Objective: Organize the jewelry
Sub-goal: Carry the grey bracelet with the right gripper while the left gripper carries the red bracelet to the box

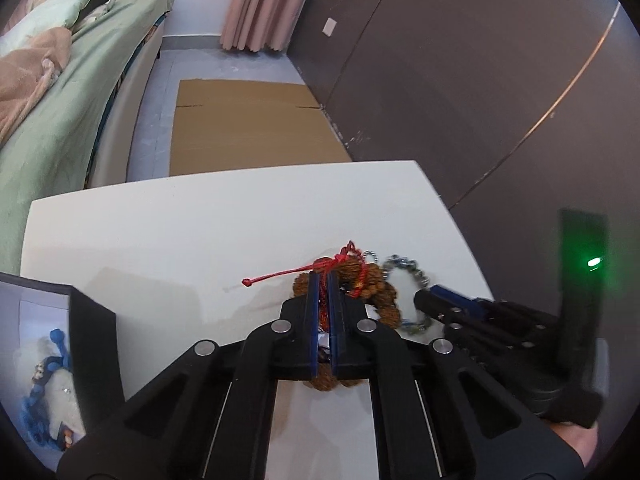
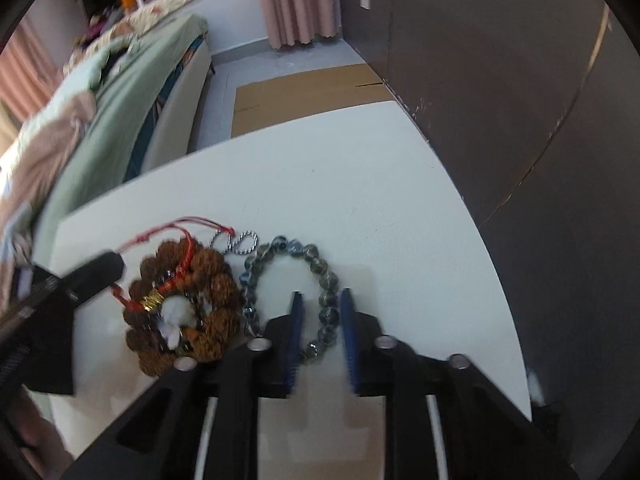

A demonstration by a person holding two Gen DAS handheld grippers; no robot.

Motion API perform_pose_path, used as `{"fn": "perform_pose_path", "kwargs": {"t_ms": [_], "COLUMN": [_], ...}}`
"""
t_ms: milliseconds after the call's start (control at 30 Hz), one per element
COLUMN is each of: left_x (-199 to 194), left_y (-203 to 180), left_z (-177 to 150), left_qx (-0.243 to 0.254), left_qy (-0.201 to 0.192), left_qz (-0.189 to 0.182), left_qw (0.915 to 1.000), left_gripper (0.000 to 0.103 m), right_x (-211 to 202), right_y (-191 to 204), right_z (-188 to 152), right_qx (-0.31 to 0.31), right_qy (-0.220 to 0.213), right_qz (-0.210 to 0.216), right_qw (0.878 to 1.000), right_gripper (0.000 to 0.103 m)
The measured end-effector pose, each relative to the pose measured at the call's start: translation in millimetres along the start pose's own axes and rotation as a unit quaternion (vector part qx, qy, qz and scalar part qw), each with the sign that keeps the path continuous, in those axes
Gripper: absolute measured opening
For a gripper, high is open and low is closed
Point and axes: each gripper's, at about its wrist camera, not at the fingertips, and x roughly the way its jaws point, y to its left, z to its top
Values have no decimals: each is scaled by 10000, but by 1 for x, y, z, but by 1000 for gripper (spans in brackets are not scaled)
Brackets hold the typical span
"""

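Note:
On the white table [image 1: 200, 232] a brown seed-bead bracelet [image 2: 216, 280] lies with a red cord bracelet [image 2: 180, 272] and a white charm [image 2: 176, 312] on top of it. My left gripper [image 1: 324, 292] is shut, with red cord pinched between its blue pads over the brown beads [image 1: 384, 296]. Beside the pile lie a dark glass-bead bracelet [image 2: 316, 256] and a silver ball chain [image 2: 234, 242]. My right gripper [image 2: 322, 320] straddles the dark bracelet's right side. Its pads stand apart from the beads in a blurred picture. From the left wrist view the right gripper [image 1: 430, 294] comes in from the right.
A black jewelry box [image 1: 94, 340] stands at the table's left front, with blue beaded pieces [image 1: 52, 360] on a white cushion inside. A green-sheeted bed [image 1: 60, 128] is on the left, cardboard [image 1: 248, 120] lies on the floor beyond, and a dark wardrobe [image 1: 480, 80] is at the right.

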Motion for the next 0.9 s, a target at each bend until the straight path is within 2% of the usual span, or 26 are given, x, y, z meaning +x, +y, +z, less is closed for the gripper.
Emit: {"fn": "perform_pose_path", "kwargs": {"t_ms": [100, 433, 667, 900], "left_x": [-13, -70, -109, -142], "left_y": [2, 3, 22, 38], "left_z": [0, -5, -10, -16], "left_qx": [-97, -94, -220, -318], "left_qy": [-50, -424, -619, -815], "left_qz": [-138, -271, -271, -224], "left_qw": [9998, 9987, 9975, 9959], "left_gripper": [5, 5, 5, 5], "right_x": [-6, -64, -94, -119], "right_y": [-6, -11, 3, 36], "right_z": [-3, -12, -16, -16], "right_qx": [176, 580, 611, 441], "right_qy": [38, -572, -823, -995], "right_qz": [340, 988, 1297, 1646], "right_qw": [9993, 9918, 9862, 9803], "right_gripper": [10, 10, 9, 10]}}
